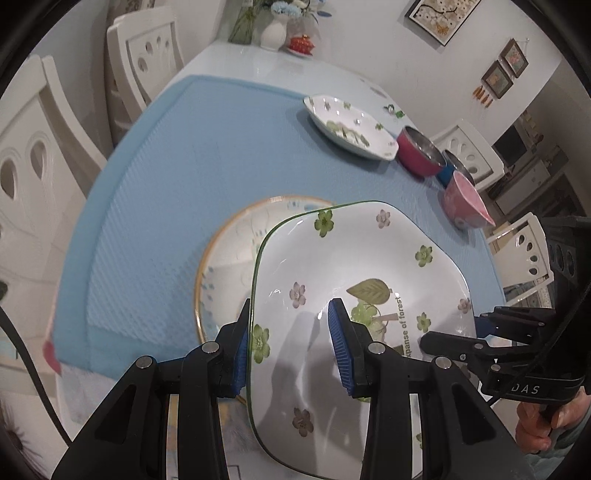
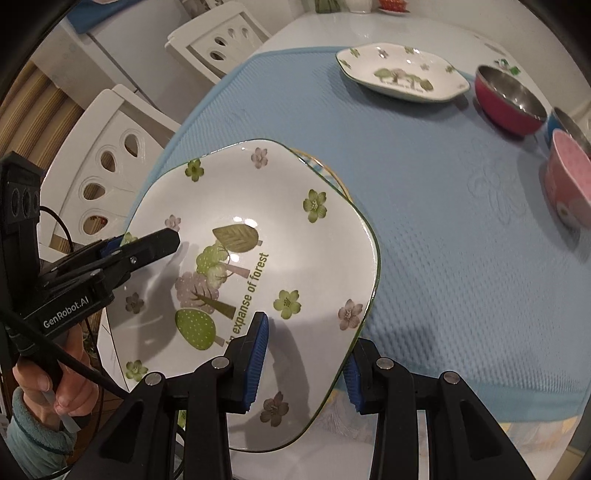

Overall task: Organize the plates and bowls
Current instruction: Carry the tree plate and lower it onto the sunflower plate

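Observation:
A white square plate (image 1: 351, 258) (image 2: 258, 192) with green and pink flowers and a forest print hangs tilted over the near part of the blue mat. My left gripper (image 1: 290, 343) is shut on its left rim, one pad outside and one inside. At the opposite rim my right gripper (image 2: 304, 369) is shut on the edge the same way. Each gripper shows in the other's view: the right gripper (image 1: 480, 339) and the left gripper (image 2: 147, 247). Just beneath the held plate lies a round gold-rimmed plate (image 1: 229, 251) (image 2: 325, 166), mostly hidden in the right wrist view.
A second flowered square plate (image 1: 351, 125) (image 2: 402, 74) sits at the mat's far side. Beside it stand a red bowl (image 1: 421, 155) (image 2: 509, 103), a blue bowl (image 1: 452, 168) (image 2: 565, 125) and a pink bowl (image 1: 465, 203) (image 2: 572, 181). White chairs (image 1: 144, 55) ring the table; a vase (image 1: 275, 31) stands at the far end.

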Demonstrator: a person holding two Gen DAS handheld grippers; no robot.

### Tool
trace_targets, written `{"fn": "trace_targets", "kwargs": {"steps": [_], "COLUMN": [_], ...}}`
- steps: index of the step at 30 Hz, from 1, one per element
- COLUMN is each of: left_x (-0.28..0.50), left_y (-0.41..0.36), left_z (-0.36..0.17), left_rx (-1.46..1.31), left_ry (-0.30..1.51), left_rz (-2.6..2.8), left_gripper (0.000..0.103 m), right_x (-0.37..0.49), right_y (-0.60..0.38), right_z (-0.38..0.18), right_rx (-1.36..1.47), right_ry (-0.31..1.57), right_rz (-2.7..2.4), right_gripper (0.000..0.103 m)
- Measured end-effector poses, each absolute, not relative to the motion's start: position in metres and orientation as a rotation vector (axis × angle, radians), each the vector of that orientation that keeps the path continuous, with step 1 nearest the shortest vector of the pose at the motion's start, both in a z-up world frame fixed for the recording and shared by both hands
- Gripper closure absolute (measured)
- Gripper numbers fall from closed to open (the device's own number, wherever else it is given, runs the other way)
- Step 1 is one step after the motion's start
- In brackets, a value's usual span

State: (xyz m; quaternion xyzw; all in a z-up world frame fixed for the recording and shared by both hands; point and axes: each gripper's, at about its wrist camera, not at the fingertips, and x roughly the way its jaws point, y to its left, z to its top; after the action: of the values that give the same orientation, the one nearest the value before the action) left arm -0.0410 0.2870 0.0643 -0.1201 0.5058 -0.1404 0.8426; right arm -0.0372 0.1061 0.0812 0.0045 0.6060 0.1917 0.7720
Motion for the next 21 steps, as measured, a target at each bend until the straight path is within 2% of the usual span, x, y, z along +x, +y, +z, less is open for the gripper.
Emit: {"fn": "trace_targets", "kwargs": {"steps": [21], "left_x": [-0.041], "left_y": [0.289], "left_z": [0.032], "left_rx": [-0.293], "left_ry": [1.14], "left_rz": [-0.258], "left_gripper": [0.069], "right_x": [-0.024], "right_y": [0.127], "right_z": [0.056], "right_rx": [-0.04], "right_ry": [1.369], "right_rz": [0.356], "right_gripper": [0.067]}}
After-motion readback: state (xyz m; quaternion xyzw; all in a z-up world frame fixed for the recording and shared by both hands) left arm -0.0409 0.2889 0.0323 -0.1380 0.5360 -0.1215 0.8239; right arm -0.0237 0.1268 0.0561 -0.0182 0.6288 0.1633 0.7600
